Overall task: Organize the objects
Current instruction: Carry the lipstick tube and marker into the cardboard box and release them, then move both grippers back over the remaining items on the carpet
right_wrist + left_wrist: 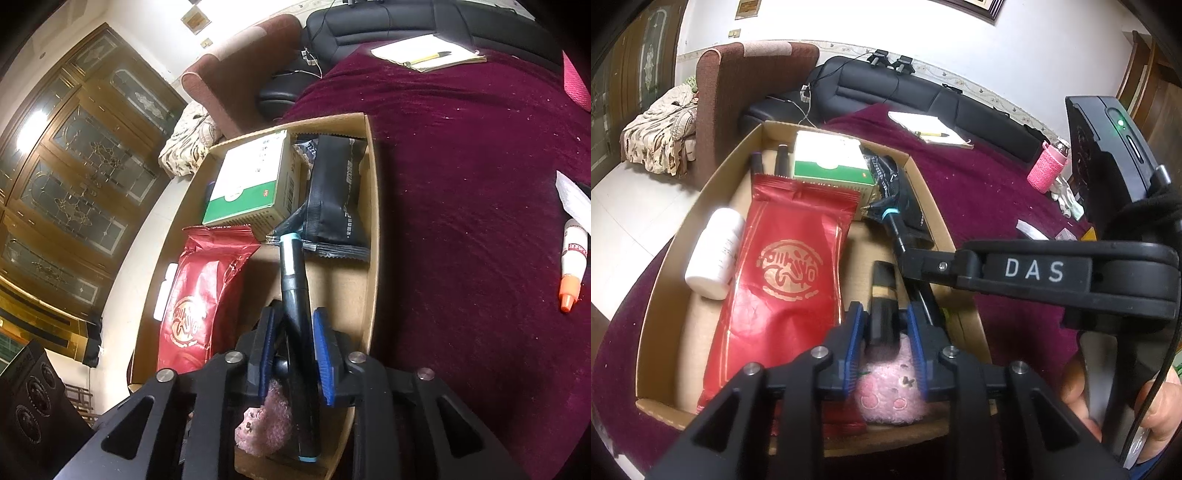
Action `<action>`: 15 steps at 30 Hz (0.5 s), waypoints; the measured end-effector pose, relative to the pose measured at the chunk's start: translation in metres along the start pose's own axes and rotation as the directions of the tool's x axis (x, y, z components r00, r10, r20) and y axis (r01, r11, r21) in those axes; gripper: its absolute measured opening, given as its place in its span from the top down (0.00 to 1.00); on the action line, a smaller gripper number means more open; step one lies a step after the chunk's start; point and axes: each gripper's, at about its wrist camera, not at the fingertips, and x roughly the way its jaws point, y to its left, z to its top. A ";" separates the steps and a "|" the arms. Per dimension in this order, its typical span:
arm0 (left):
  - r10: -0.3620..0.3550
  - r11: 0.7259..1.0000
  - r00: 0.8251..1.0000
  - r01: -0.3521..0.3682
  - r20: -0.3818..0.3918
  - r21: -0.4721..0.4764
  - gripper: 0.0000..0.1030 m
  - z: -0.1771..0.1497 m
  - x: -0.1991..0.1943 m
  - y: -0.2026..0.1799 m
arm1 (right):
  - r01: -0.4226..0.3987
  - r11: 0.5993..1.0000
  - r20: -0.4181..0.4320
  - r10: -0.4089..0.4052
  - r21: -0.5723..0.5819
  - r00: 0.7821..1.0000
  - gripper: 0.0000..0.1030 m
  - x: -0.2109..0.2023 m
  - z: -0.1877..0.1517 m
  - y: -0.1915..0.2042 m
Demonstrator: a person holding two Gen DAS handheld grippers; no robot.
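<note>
A cardboard box (665,288) on the maroon tablecloth holds a red snack packet (786,273), a white bottle (714,254), a green-and-white carton (827,162), a black packet (901,184) and a pink plush toy (890,391). My left gripper (884,328) sits over the box, its blue pads close on either side of a black marker with a tan band (882,295). My right gripper (293,343) is inside the box (373,206) with a black marker with teal ends (295,295) between its pads; a small gap shows on the right side. The plush (266,424) lies beneath it.
A notepad with a pencil (931,131) lies at the far side of the cloth, also in the right wrist view (428,55). A pink-sleeved bottle (1047,170) stands at the right. A white tube with an orange cap (572,266) lies right of the box. Sofas stand behind.
</note>
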 end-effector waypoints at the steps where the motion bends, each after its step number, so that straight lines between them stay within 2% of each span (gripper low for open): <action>1: 0.002 1.000 1.000 -0.002 0.001 0.001 0.76 0.000 -0.001 -0.001 | -0.002 1.000 0.003 0.002 0.001 1.000 0.75 -0.001 -0.001 0.000; 8: 0.002 1.000 1.000 -0.002 0.019 -0.004 0.73 0.002 -0.010 -0.003 | -0.020 1.000 0.027 0.019 0.006 0.999 0.74 -0.018 -0.009 -0.004; 15: 0.005 1.000 1.000 -0.005 0.029 0.013 0.72 0.003 -0.016 -0.014 | -0.042 0.997 0.068 0.038 0.058 0.997 0.73 -0.047 -0.017 -0.029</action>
